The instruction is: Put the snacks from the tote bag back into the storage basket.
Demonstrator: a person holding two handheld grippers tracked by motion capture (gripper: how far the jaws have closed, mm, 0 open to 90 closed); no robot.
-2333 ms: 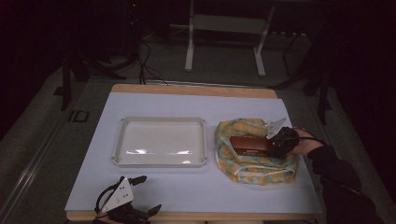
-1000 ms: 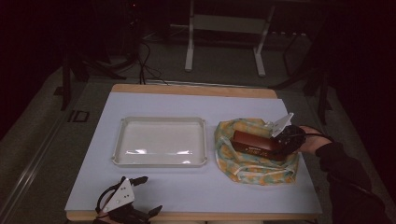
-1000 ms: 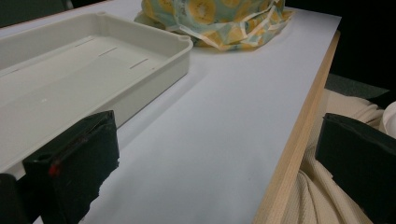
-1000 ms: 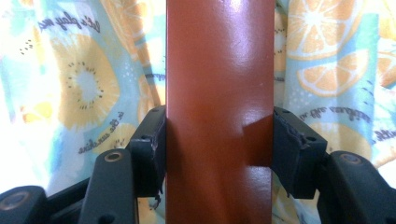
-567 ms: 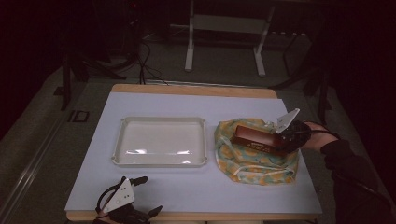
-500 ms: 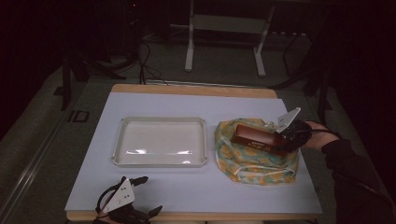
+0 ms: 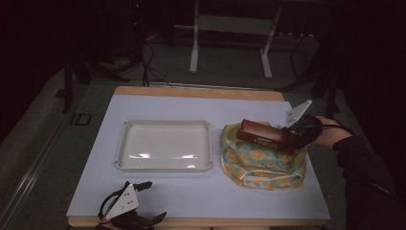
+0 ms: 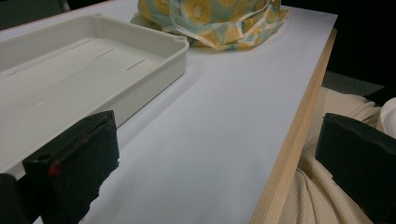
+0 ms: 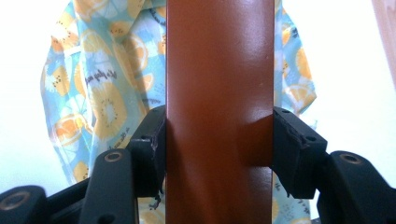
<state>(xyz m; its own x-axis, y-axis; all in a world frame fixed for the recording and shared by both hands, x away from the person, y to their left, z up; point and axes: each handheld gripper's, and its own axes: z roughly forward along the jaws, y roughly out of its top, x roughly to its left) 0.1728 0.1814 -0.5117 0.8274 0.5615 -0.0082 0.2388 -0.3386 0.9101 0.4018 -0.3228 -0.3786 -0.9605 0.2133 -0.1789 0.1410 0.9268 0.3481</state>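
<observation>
1. The right gripper (image 7: 298,135) has its fingers (image 9: 150,144) clamped on both long sides of a brown box (image 7: 265,135), held lifted over the citrus-print cloth bag (image 7: 261,163) at the desk's (image 7: 201,191) right side.
2. The left gripper (image 7: 127,211) rests at the desk's near edge, fingers (image 8: 77,163) spread wide, holding nothing.
3. A white tray (image 7: 165,144) sits just left of the bag.
</observation>
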